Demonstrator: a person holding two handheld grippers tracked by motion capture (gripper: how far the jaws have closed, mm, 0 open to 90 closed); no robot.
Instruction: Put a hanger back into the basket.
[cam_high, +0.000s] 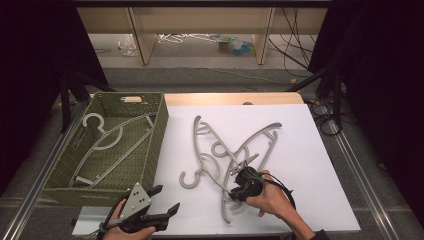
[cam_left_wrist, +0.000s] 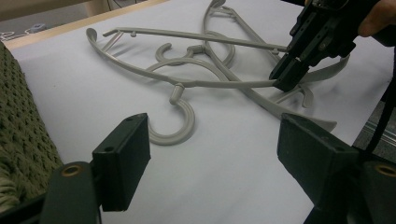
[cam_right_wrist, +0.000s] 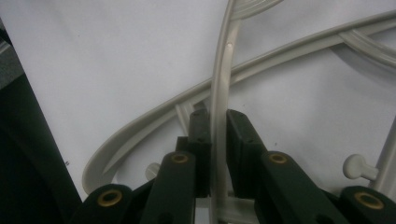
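Several grey plastic hangers (cam_high: 225, 147) lie crossed in a pile on the white table top (cam_high: 305, 165). My right gripper (cam_high: 234, 189) is at the pile's near end, shut on the thin arm of one hanger (cam_right_wrist: 223, 70). That arm runs up between the two black pads (cam_right_wrist: 201, 135). From the left gripper view, the right gripper (cam_left_wrist: 285, 80) pinches the end of the hanger (cam_left_wrist: 210, 84), whose hook (cam_left_wrist: 183, 131) lies nearest. My left gripper (cam_high: 165, 200) hovers at the table's front left, jaws open and empty (cam_left_wrist: 212, 144).
A green woven basket (cam_high: 156, 142) stands left of the white top and holds a few grey hangers (cam_high: 107, 142); its wall (cam_left_wrist: 18, 126) is close beside my left gripper. Beyond the table are wooden shelf legs (cam_high: 142, 40) and loose cables (cam_high: 295, 45).
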